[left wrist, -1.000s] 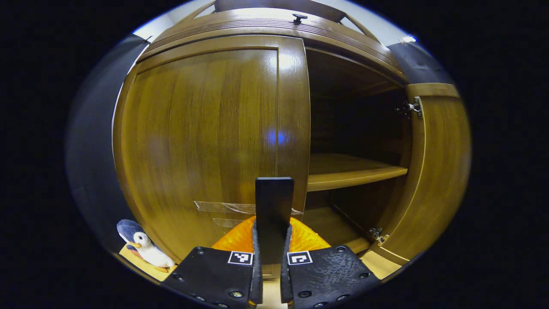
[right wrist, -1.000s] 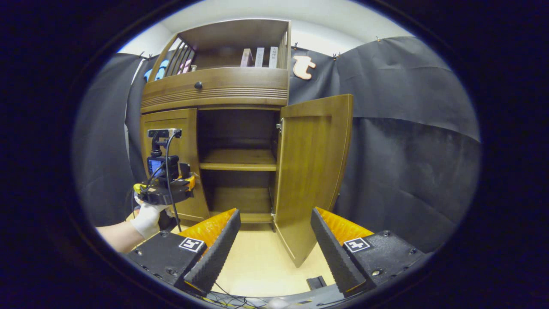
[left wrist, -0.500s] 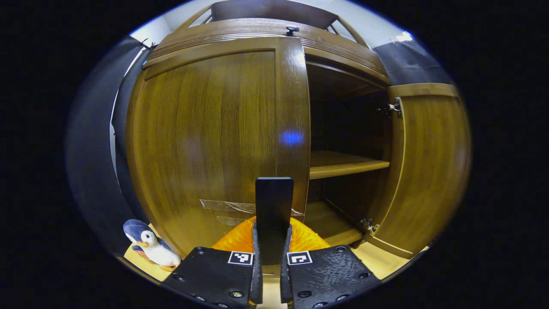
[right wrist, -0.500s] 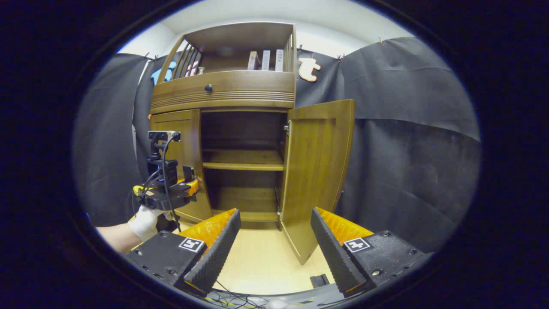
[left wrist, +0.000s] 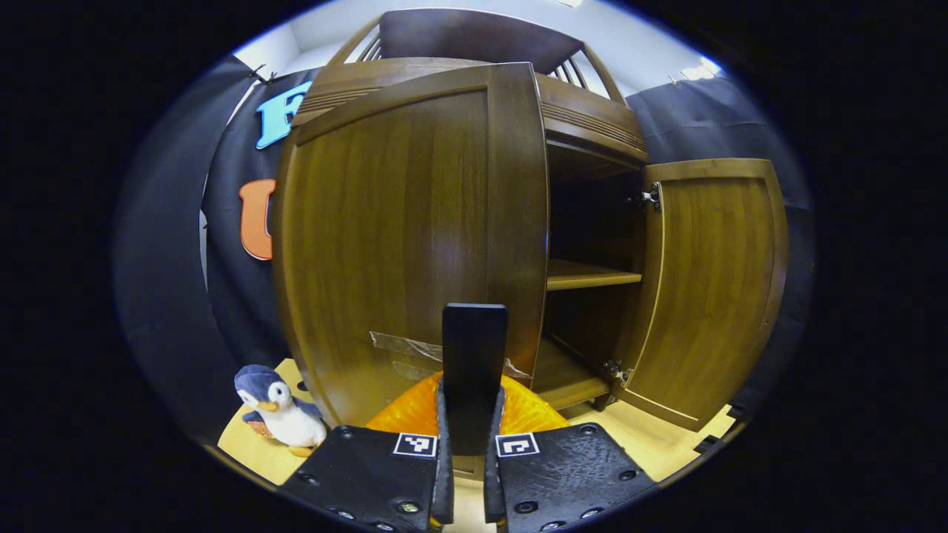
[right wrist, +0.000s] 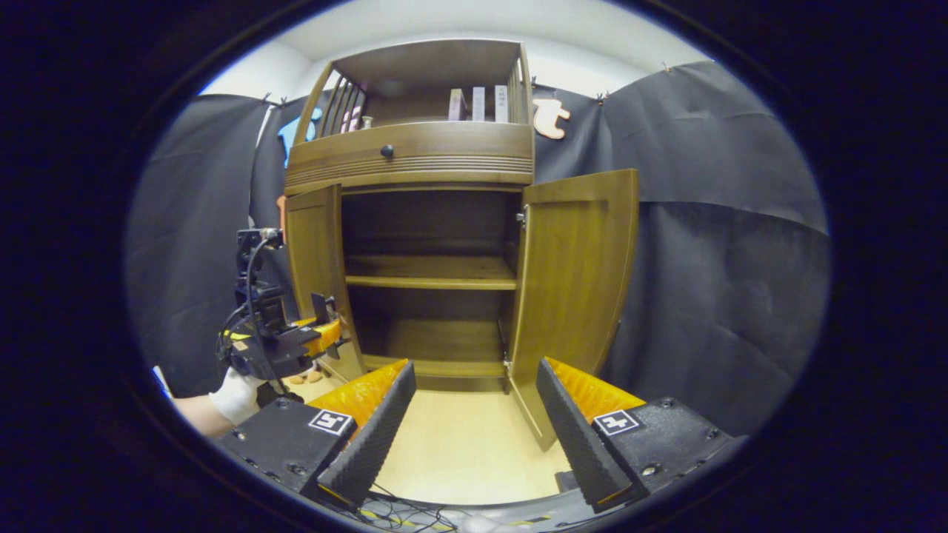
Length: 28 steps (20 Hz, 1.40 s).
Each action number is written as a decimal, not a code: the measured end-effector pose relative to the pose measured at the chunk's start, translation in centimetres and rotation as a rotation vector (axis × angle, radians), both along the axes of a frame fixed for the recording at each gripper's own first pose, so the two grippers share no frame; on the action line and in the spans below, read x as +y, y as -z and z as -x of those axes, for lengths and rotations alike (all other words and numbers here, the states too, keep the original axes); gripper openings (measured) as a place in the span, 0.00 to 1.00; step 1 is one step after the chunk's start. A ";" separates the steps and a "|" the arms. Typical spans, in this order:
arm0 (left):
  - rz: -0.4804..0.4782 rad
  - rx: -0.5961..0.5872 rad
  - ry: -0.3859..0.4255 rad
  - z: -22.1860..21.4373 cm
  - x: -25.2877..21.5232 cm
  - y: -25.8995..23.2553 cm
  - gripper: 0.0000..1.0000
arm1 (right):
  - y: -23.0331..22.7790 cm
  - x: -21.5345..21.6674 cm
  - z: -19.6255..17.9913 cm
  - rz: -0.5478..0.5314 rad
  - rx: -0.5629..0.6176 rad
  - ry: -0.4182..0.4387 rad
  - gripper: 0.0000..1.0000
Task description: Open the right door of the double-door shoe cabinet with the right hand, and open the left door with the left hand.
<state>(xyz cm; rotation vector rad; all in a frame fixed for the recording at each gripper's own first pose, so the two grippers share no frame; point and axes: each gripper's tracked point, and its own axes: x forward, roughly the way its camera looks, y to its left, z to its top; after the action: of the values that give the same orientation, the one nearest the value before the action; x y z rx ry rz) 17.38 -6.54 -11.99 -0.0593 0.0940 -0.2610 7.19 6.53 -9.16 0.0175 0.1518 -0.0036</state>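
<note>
Shoe cabinet stands against the black cloth wall, on a pale floor. We see its right door swung wide, its free edge out over the floor, open room in front of it. Its left door stands partly open. Inside, we see one shelf and the bottom board, both bare; books stand in the top compartment. Our left gripper has its jaws clenched on a dark flat handle at the left door's free edge, a gloved hand holding it low. Our right gripper hangs back from the cabinet, jaws released, gripping nothing. A toy penguin sits on the floor beside the left door.
</note>
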 end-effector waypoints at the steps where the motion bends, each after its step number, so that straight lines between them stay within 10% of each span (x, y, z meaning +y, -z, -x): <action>1: -0.004 -0.002 0.000 0.6 0.5 0.1 0.15 | 0.1 0.4 0.0 0.000 0.001 -0.010 1.00; 28: 0.029 -0.031 -0.051 7.8 11.1 1.3 0.14 | 2.2 8.4 -1.4 -0.027 0.044 -0.182 1.00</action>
<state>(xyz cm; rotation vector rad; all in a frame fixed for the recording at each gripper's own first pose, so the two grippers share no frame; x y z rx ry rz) 9.54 4.58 -13.26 -0.0862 0.0575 -0.2127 8.60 14.89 -11.31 0.0304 0.1973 0.1794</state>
